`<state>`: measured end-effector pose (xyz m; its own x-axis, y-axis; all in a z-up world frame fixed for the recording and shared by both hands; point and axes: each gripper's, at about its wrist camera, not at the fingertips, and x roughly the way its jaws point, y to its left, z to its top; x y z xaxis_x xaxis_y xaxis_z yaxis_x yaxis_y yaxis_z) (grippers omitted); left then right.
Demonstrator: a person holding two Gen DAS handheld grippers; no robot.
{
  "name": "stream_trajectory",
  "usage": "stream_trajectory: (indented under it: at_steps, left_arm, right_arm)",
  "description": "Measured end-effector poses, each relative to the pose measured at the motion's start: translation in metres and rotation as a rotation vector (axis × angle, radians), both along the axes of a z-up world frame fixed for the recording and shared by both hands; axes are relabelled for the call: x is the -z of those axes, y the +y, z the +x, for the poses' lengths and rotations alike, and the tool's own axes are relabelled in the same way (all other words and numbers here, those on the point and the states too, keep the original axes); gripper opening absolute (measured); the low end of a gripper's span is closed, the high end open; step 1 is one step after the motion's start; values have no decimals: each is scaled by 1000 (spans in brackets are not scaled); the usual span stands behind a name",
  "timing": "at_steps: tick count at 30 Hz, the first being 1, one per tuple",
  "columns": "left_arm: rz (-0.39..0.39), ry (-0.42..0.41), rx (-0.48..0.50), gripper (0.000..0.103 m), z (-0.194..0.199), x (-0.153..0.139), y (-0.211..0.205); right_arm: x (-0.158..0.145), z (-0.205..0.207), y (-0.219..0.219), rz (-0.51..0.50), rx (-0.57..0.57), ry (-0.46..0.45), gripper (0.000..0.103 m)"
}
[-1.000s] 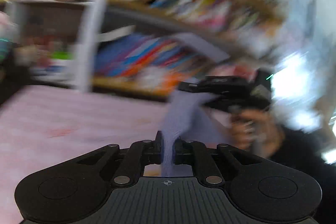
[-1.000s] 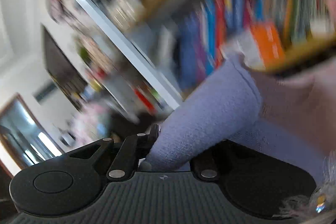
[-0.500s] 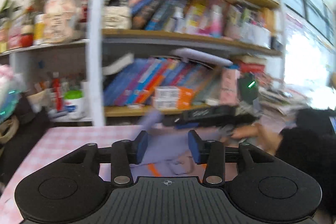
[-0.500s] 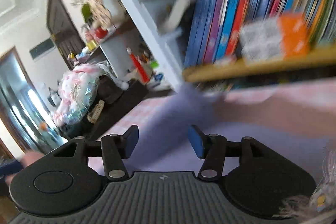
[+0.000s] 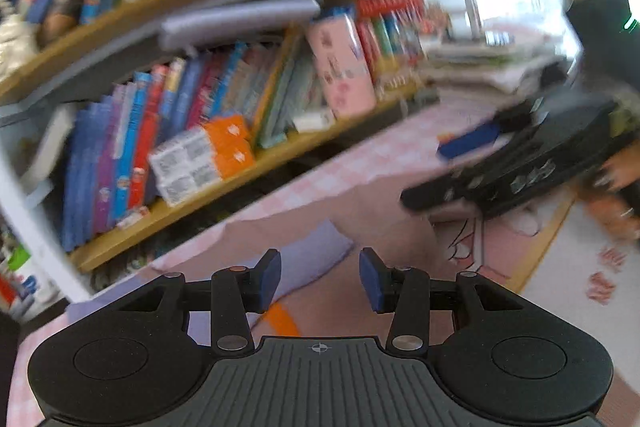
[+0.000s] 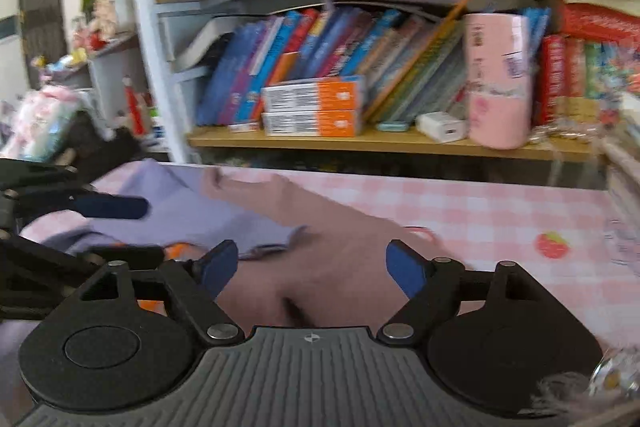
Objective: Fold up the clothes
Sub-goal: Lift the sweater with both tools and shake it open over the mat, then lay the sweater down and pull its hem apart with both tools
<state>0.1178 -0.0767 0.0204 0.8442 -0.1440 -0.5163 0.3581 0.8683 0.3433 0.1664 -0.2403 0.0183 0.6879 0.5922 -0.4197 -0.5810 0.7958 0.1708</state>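
Both claws stood empty above a mauve-pink garment (image 6: 340, 259) spread on a bench (image 6: 500, 211) covered in pink check cloth. The left claw (image 5: 319, 283) had its blue pads (image 5: 269, 277) moderately apart, with nothing between them; the right claw (image 6: 308, 267) was spread wide, likewise gripping nothing.

Only the left wrist view showed the garment's printed front (image 5: 492, 239), a cartoon outline at 3 o'clock, with an orange-edged white panel (image 5: 580, 267) beyond it. It also caught the right claw from outside (image 5: 520, 163), tilted at 2 o'clock over the cloth, with part of the person's hand (image 5: 616, 195) behind it, blurred. A lavender sleeve (image 5: 312, 255) lay just ahead of the left claw at 12 o'clock.

Only the right wrist view showed a strawberry mark (image 6: 554, 245) on the bench cloth at 3 o'clock, and the left claw entering from 9 o'clock (image 6: 108, 207), level and close over the lavender part of the garment (image 6: 172, 215).

Behind the bench in both views stood a bookshelf (image 6: 400, 143) holding leaning books, two orange-and-white boxes (image 6: 316, 111) and a pink container (image 6: 500, 83).
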Motion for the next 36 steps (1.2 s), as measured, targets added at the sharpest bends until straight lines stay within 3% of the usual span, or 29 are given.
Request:
stream_trajectory:
  at_steps: [2, 4, 6, 9, 11, 15, 21, 26, 29, 36]
  left_arm:
    - [49, 15, -3, 43, 13, 12, -11]
    - [81, 9, -7, 43, 19, 19, -19]
    - [113, 3, -11, 43, 25, 26, -27]
    - [158, 11, -19, 43, 32, 35, -35]
    - [148, 8, -34, 39, 33, 37, -35]
    - [92, -29, -49, 38, 27, 28, -30]
    - [73, 25, -56, 32, 39, 35, -24]
    - [29, 46, -77, 9, 47, 41, -12]
    - [3, 59, -90, 5, 52, 45, -6]
    - [-27, 60, -105, 3, 55, 52, -4]
  right_arm:
    - [0, 2, -10, 19, 60, 7, 65]
    - [1, 5, -22, 53, 110, 28, 45]
    - [2, 6, -29, 101, 107, 55, 37]
    - [4, 5, -36, 156, 75, 96, 36]
    - [4, 1, -34, 164, 21, 114, 36]
    - [-1, -10, -20, 113, -36, 103, 36]
    - [13, -9, -1, 10, -53, 147, 28]
    - [30, 0, 9, -19, -62, 198, 27]
    - [39, 5, 16, -31, -69, 219, 27]
    - [42, 10, 20, -50, -74, 202, 6]
